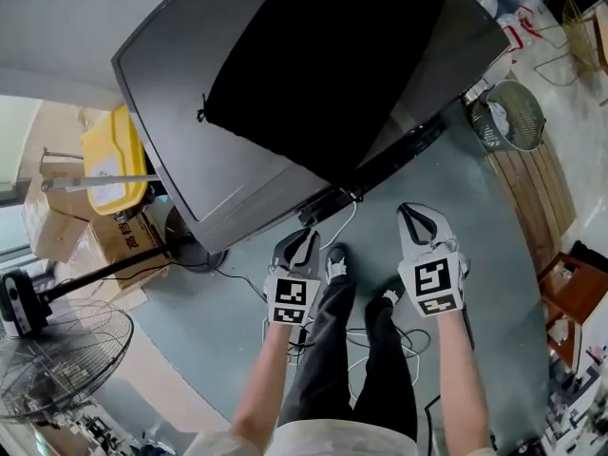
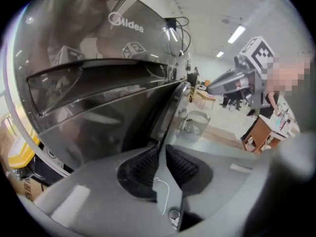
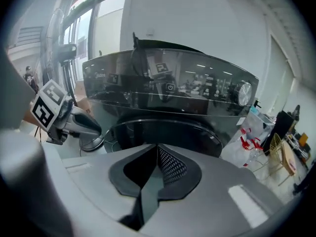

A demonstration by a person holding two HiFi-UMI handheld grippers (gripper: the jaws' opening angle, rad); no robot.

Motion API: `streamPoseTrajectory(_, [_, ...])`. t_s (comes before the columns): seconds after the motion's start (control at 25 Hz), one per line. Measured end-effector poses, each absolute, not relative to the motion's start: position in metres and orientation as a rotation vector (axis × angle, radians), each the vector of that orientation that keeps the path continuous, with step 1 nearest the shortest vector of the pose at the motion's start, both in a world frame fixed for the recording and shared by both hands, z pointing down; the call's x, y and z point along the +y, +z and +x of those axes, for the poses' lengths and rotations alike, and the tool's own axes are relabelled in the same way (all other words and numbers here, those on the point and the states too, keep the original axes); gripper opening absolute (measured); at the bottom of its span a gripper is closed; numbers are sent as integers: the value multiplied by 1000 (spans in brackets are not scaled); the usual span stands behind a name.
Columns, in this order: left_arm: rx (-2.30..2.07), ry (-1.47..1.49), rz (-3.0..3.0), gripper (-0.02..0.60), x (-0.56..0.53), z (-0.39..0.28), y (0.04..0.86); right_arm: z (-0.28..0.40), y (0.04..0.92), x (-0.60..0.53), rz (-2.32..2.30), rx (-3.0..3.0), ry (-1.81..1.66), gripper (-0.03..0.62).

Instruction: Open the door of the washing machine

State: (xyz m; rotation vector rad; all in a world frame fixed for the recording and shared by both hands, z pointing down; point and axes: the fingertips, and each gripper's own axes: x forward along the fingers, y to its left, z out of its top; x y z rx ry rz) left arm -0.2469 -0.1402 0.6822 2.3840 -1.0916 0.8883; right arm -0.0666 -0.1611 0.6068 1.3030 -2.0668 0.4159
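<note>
Head view, washing machine (image 1: pixel 190 93): grey, straight in front of the person, with a black cover (image 1: pixel 323 55) on top.
Head view, left gripper (image 1: pixel 304 243): low in front of the machine's front edge, near it, tips pointing at it. No contact visible.
Head view, right gripper (image 1: pixel 418 218): level with the left one, well apart from it, also just short of the machine.
Head view, surroundings: yellow bin (image 1: pixel 114 155) and cardboard boxes (image 1: pixel 123 240) to the left of the machine, floor fan (image 1: pixel 57 359) at lower left, wire basket (image 1: pixel 513 117) to the right.
Left gripper view, jaws: slightly parted, with only the floor showing in the narrow gap. Nothing is gripped.
Left gripper view, machine: the Midea logo (image 2: pixel 126 22) and curved control panel (image 2: pixel 98 83) fill the left side, and the right gripper is in the air to the right.
Right gripper view, jaws: pressed together and empty.
Right gripper view, door (image 3: pixel 168 132): round, dark, below the control panel, looks closed. It sits just beyond the jaw tips and is untouched.
Right gripper view, left gripper: at the left edge, pointing toward the door's left side.
</note>
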Motion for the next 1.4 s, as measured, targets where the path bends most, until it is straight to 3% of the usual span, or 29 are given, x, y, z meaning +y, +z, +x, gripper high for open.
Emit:
streamPoseTrajectory(0.2, [-1095, 926, 2410, 166, -147, -246, 704, -63, 614, -156, 1363, -2104, 496, 3])
streamPoseTrajectory(0.32, [-1053, 933, 2439, 179, -152, -234, 711, -74, 622, -141, 1367, -2162, 618, 3])
streamPoseTrajectory(1.08, [-925, 946, 2507, 154, -146, -220, 713, -115, 634, -126, 1356, -2264, 861, 3])
streamPoseTrajectory(1.2, [-878, 904, 2507, 149, -126, -214, 713, -121, 632, -123, 1346, -2296, 922, 24])
streamPoseTrajectory(1.4, [-821, 870, 2488, 147, -95, -198, 713, -119, 625, -118, 1352, -2324, 1045, 151])
